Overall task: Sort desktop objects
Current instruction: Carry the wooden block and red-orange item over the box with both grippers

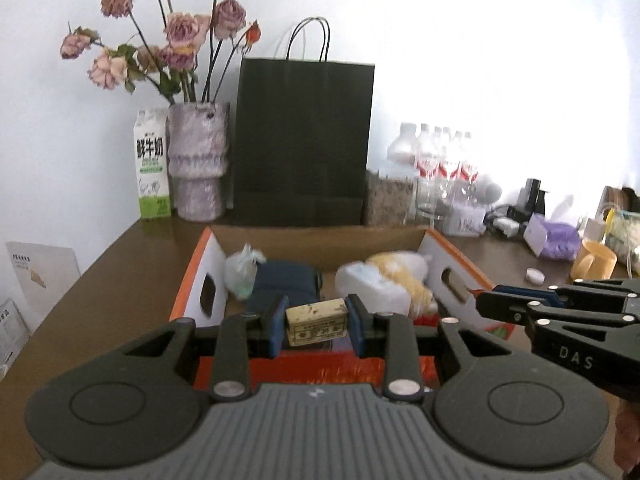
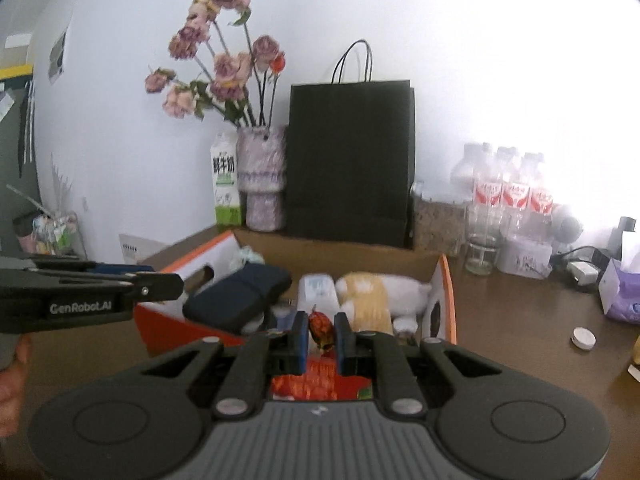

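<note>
My left gripper is shut on a small cream-coloured box with dark print, held above the near edge of an open orange-and-white cardboard box. In the right wrist view my right gripper is shut on a small red-and-gold wrapped sweet, also over that cardboard box. Inside the box lie a dark blue pouch, a white packet, a yellow-and-white plush toy and a crumpled white bag. Each gripper shows at the side of the other's view: the right gripper, the left gripper.
Behind the box stand a black paper bag, a vase of dried roses, a milk carton and several water bottles. On the brown desk to the right are a yellow cup, a purple tissue pack and a white cap.
</note>
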A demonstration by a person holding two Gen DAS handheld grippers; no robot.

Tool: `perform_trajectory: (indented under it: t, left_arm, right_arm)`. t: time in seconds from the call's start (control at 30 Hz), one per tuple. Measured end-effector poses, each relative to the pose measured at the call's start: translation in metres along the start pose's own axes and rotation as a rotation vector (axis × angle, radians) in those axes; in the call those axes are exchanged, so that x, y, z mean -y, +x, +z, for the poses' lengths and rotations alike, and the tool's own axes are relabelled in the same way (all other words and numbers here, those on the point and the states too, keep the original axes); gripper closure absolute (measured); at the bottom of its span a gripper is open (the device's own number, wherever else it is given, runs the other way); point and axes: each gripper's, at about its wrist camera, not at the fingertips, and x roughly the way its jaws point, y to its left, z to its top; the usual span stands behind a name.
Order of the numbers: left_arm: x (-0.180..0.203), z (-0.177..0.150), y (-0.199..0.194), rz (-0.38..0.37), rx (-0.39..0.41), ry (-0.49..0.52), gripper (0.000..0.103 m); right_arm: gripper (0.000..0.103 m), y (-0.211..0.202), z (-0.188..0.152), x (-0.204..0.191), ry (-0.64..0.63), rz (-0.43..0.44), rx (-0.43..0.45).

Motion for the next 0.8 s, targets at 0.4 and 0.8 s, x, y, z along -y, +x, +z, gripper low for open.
perform_trajectory:
  t: [0.4,0.8]
  left_arm:
    - [0.008,0.027,0.040,0.008,0.017,-0.007,0.071]
    - [0.007,0.019,0.102,0.016,-0.067,-0.019,0.071]
  right_arm:
    - [0.091,0.041,0.025,0.020,0.046,-0.052,0.000]
    - [0.091,0.095,0.019,0.044,0.073,-0.085,-0.068]
